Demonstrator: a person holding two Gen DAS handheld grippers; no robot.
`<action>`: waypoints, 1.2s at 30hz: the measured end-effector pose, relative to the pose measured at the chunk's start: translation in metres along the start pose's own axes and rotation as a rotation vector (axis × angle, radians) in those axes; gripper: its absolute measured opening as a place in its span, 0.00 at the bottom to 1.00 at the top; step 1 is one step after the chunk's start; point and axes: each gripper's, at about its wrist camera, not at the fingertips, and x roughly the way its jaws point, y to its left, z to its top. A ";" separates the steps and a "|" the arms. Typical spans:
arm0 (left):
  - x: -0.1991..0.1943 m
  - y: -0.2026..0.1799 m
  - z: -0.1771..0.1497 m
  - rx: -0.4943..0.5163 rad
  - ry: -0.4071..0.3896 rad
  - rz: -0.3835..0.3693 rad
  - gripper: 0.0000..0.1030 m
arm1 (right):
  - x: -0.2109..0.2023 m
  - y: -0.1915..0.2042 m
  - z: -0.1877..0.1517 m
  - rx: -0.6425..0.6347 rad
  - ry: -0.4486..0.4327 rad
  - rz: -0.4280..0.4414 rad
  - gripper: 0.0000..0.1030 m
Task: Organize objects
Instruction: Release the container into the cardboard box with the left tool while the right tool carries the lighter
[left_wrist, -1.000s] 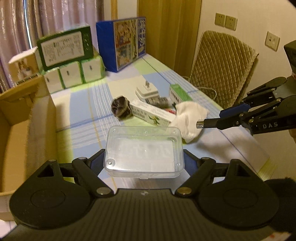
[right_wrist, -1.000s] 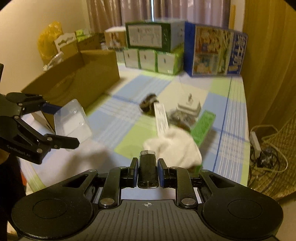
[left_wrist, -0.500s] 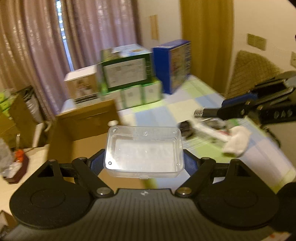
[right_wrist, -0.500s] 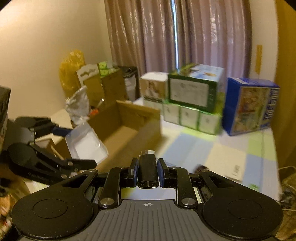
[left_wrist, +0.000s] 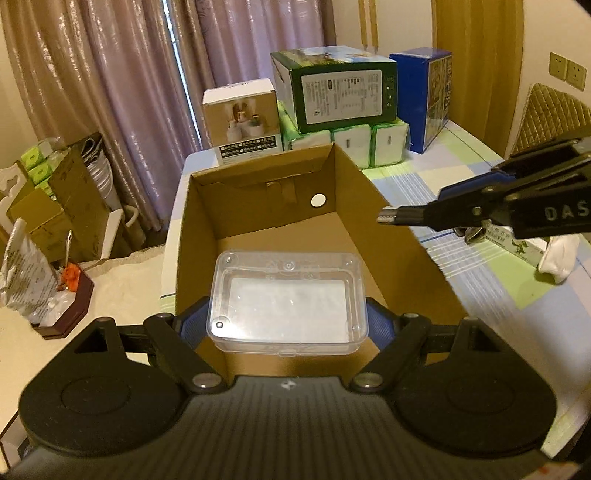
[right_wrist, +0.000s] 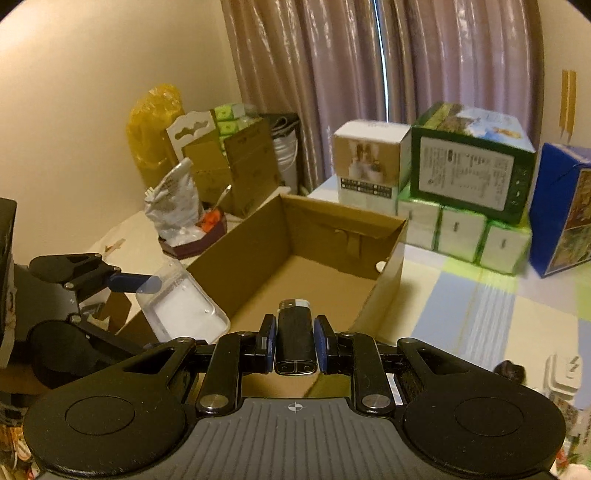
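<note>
Left gripper (left_wrist: 287, 320) clamping a clear, rigid plastic case (left_wrist: 287, 302), hovering over the near rim of the open cardboard box (left_wrist: 373, 206). Right gripper (right_wrist: 294, 341) pinching a glossy black lighter (right_wrist: 294, 339) above the box's bare, roomy floor.

My clear plastic case (left_wrist: 287, 302) and black lighter (right_wrist: 295, 341) hang over the plain brown cardboard box (left_wrist: 388, 236); pastel checked tablecloth (right_wrist: 480, 306) beyond.
</note>
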 end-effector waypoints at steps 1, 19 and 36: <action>0.005 -0.001 0.000 0.008 -0.004 0.000 0.81 | 0.005 0.000 0.001 0.004 0.004 0.001 0.18; -0.021 0.024 -0.023 -0.084 -0.045 0.051 0.92 | 0.023 0.007 -0.005 0.025 -0.019 0.059 0.52; -0.102 -0.045 -0.037 -0.158 -0.155 0.006 0.94 | -0.146 -0.024 -0.111 0.179 -0.147 -0.194 0.90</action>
